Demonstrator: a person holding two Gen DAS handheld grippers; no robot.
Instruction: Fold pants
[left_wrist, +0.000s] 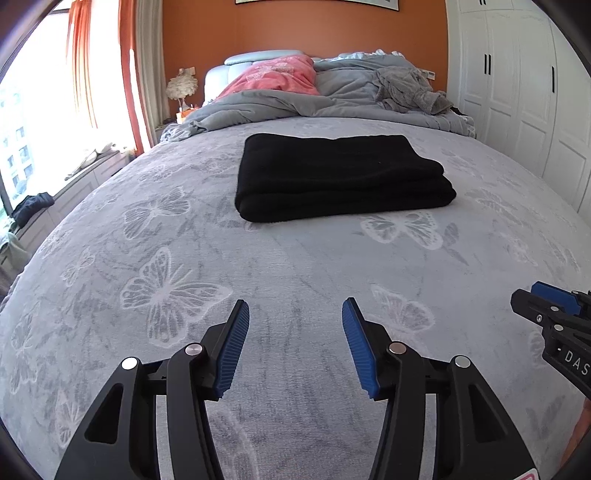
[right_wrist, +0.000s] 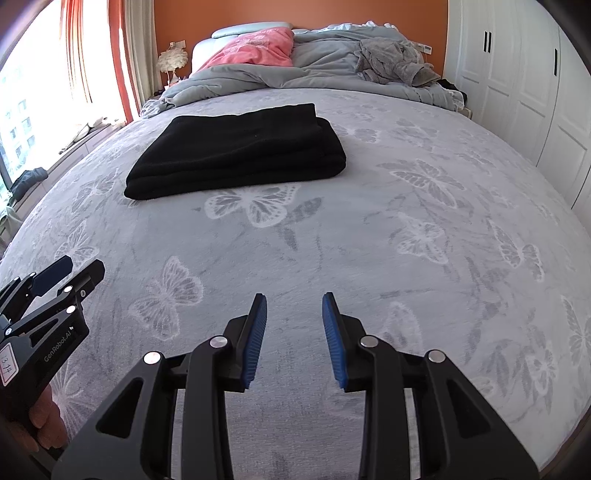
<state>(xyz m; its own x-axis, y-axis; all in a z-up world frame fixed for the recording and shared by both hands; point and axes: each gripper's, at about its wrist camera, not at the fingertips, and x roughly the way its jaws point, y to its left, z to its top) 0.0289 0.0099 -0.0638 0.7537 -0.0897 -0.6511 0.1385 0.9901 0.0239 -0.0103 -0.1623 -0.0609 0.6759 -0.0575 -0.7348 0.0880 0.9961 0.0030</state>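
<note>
The black pants (left_wrist: 340, 177) lie folded into a thick rectangle on the grey butterfly-print bedspread (left_wrist: 288, 258), well ahead of both grippers; they also show in the right wrist view (right_wrist: 240, 151). My left gripper (left_wrist: 295, 314) is open and empty, held above the bedspread near the bed's foot. It shows at the left edge of the right wrist view (right_wrist: 74, 273). My right gripper (right_wrist: 294, 306) is open and empty, beside the left one. Its tip shows at the right edge of the left wrist view (left_wrist: 543, 299).
A rumpled grey duvet (left_wrist: 280, 103), a pink pillow (left_wrist: 273, 77) and a grey garment (left_wrist: 410, 90) lie at the head of the bed. White wardrobe doors (left_wrist: 517, 92) stand to the right. A window with orange curtains (left_wrist: 85, 66) and a sill is on the left.
</note>
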